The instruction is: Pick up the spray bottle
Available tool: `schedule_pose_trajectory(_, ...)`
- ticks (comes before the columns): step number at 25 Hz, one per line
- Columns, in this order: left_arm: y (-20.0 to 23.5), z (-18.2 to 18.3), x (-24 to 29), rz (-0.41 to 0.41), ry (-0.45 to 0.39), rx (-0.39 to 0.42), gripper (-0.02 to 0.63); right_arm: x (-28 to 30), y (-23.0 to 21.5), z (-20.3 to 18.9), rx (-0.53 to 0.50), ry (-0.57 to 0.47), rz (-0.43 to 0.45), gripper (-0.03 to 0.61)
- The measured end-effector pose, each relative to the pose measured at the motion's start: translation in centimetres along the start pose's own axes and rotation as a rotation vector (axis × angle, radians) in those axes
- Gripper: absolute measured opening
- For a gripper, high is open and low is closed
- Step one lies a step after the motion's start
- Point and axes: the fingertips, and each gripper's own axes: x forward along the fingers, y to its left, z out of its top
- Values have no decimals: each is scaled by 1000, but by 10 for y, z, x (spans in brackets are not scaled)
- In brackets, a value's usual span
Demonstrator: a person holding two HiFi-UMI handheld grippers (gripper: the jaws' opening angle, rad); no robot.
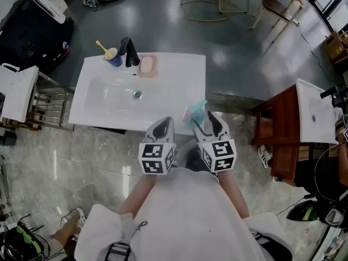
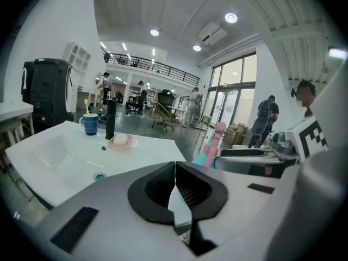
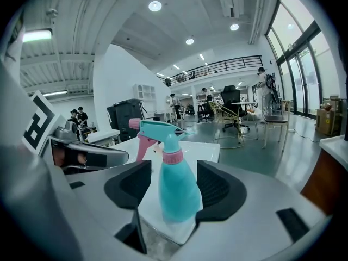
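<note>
A teal spray bottle [image 1: 196,111] with a pink trigger stands upright on the front right corner of the white sink counter [image 1: 98,99]. My right gripper [image 1: 206,123] is at that corner. In the right gripper view the bottle [image 3: 176,186] stands between the widely parted jaws of my right gripper [image 3: 173,185], with a gap on its left side. My left gripper [image 1: 162,128] hangs beside it at the counter's front edge, jaws closed together with nothing in them [image 2: 175,173]. From the left gripper view the bottle [image 2: 213,145] shows to the right.
At the back of the counter stand a blue cup [image 1: 113,57], a black faucet [image 1: 129,51] and a pink soap dish [image 1: 147,65]. A brown wooden stand [image 1: 283,124] with another white basin [image 1: 315,113] is to the right. A black machine [image 1: 32,31] sits far left.
</note>
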Motion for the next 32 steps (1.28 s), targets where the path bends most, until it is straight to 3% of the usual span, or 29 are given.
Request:
schedule_pose_trajectory(16, 10, -4, 14, 59, 27, 18, 26, 18, -4, 3, -39, -5, 46, 255)
schedule_pose_trajectory(32, 24, -11, 19, 112, 39, -46, 26, 40, 1, 5, -100, 9, 98, 255)
